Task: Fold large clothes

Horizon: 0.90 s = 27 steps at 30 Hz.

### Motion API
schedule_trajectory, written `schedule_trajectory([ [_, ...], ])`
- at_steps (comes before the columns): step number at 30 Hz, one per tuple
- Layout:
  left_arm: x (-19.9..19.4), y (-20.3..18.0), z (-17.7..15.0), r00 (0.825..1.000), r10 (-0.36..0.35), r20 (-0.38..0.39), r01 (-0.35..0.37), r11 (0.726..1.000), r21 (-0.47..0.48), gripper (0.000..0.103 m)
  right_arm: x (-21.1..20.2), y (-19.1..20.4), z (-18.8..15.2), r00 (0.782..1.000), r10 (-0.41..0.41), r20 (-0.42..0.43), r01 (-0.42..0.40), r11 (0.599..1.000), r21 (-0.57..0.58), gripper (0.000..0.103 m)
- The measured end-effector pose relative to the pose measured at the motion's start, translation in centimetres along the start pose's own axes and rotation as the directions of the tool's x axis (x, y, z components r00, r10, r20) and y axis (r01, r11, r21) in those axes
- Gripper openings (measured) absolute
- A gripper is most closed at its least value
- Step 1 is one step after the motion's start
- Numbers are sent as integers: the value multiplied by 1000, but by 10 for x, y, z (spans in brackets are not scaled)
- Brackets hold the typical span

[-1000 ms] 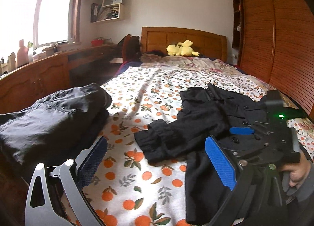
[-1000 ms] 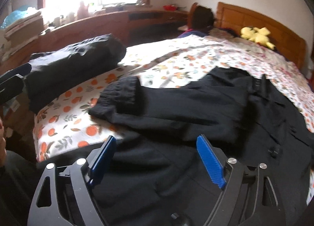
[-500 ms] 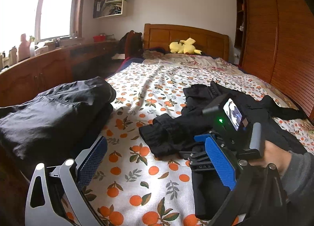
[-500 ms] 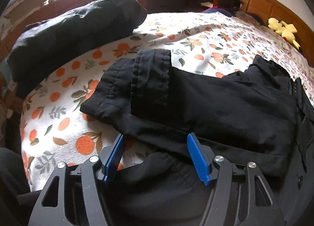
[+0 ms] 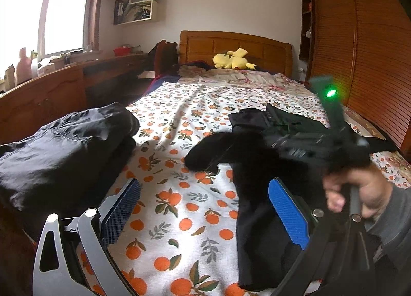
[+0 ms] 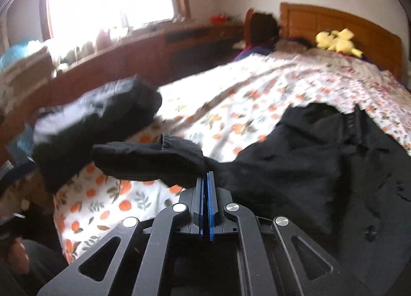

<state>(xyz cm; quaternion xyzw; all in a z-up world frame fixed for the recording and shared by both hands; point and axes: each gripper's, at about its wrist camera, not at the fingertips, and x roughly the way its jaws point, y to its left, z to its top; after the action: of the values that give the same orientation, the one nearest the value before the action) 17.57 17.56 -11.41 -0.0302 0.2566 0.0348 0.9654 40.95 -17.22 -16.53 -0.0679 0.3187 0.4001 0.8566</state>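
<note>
The right gripper (image 6: pixel 205 180) is seen clamped on the cuffed sleeve (image 6: pixel 154 160) of the black garment (image 6: pixel 321 167) spread on the orange-print bedspread (image 6: pixel 231 106), the left gripper (image 5: pixel 203 208) being held wide open and empty, with folded dark clothes (image 5: pixel 64 149) and a yellow plush toy (image 5: pixel 232 58) beyond.

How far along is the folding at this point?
Done: one dark folded garment sits at the bed's left edge. In hand: the right gripper is shut on the black coat's sleeve, lifting it. Left: the rest of the coat lies spread; the left gripper hangs open.
</note>
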Motion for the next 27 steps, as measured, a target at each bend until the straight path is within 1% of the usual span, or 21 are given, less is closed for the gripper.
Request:
schedule_trajectory([
  [5, 2, -15, 4, 1000, -22, 6, 22, 1000, 15, 101, -50, -29, -1, 997, -29, 75, 25, 998, 58, 2],
  [6, 3, -19, 5, 1000, -27, 6, 27, 999, 19, 101, -64, -38, -4, 996, -35, 87, 27, 996, 86, 2],
  [8, 4, -24, 5, 999, -37, 6, 37, 999, 26, 101, -79, -48, -8, 994, -42, 101, 30, 994, 109, 2],
  [10, 7, -33, 7, 999, -47, 4, 47, 998, 42, 101, -98, -56, -15, 990, -75, 116, 62, 991, 115, 2],
  [13, 10, -44, 8, 998, -62, 4, 62, 997, 54, 101, -116, -68, -27, 987, -104, 119, 88, 987, 132, 2],
  [18, 16, -62, 8, 997, -78, -4, 78, 994, 75, 101, -129, -86, -57, 985, -151, 87, 138, 980, 140, 2],
  [23, 22, -79, 11, 995, -98, -6, 98, 991, 89, 101, -122, -103, -92, 981, -191, -19, 192, 975, 112, 2],
  [27, 28, -94, 14, 994, -113, -7, 113, 989, 99, 101, -120, -113, -114, 973, -218, -73, 225, 969, 100, 4],
])
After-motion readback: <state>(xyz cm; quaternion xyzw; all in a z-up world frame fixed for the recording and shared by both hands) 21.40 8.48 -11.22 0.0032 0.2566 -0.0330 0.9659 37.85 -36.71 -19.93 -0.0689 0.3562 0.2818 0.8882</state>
